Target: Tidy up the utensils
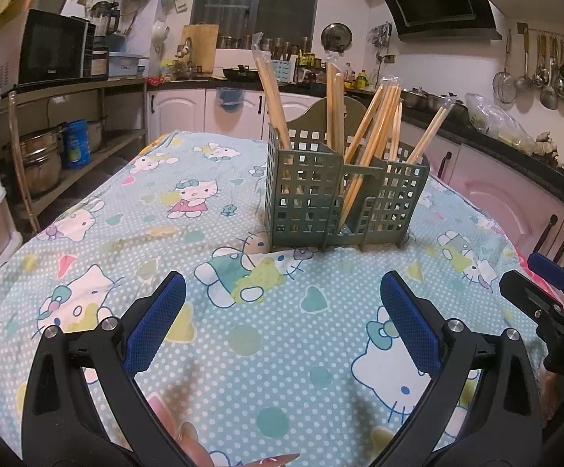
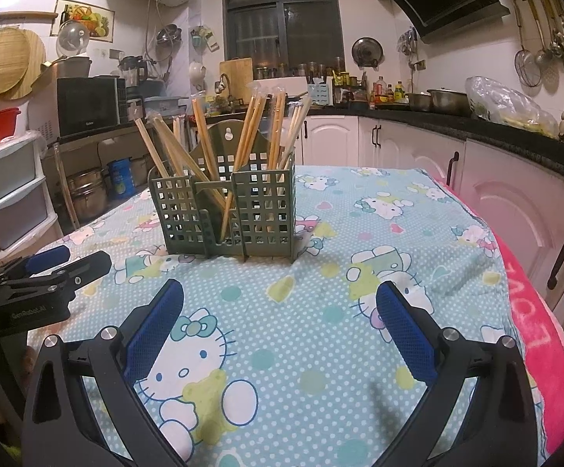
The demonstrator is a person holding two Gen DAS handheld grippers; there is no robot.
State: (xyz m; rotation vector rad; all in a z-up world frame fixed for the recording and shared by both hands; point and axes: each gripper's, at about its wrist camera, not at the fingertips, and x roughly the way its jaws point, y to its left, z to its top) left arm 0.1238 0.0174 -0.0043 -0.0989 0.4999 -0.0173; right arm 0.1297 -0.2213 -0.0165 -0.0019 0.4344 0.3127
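Room: kitchen; desk [image 1: 204,350] under a cartoon-print cloth.
Left wrist view, holder: green slotted utensil holder [image 1: 344,198] stands upright at desk centre.
Left wrist view, chopsticks: chopsticks [image 1: 375,124] upright inside the holder; none seen loose beside it.
Left wrist view, left gripper [image 1: 282,323]: jaws wide, empty, near the holder.
Right wrist view, right gripper [image 2: 280,325]: jaws wide, empty, short of the holder [image 2: 227,210].
Progress: sorting judged largely complete.

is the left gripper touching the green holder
Apart. Left wrist view shows the left gripper open, with a stretch of bare tablecloth before the holder.
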